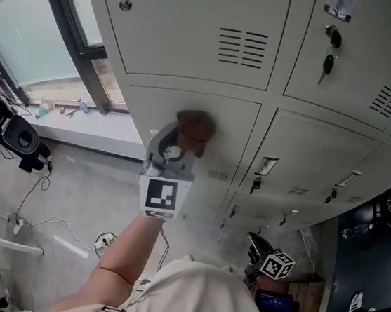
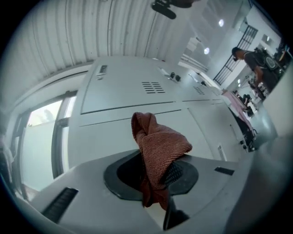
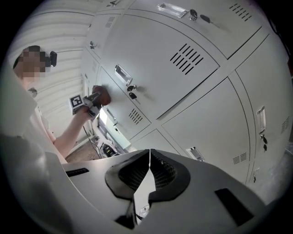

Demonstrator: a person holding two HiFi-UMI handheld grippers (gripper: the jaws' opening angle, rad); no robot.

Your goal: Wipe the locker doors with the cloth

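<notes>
Now | left gripper [image 1: 181,143] outstretched, clamping cloth [image 1: 195,129], seemingly against locker door [image 1: 234,139] | right gripper [image 3: 149,160] low, jaws together, empty.

— Where's the cloth [image 1: 195,132]?
— Reddish-brown, ribbed, bunched up, pinched in the left tongs [image 2: 158,176] and pressed against a pale grey locker door [image 1: 187,108], just under its top edge
— And the locker doors?
— All shut, plain grey, with slotted vents

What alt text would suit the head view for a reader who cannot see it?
The person's left gripper clamps a reddish-brown cloth against a grey locker door. The right gripper hangs low at lower right, apart from the lockers. Keys hang from a lock on the upper right door.
</notes>
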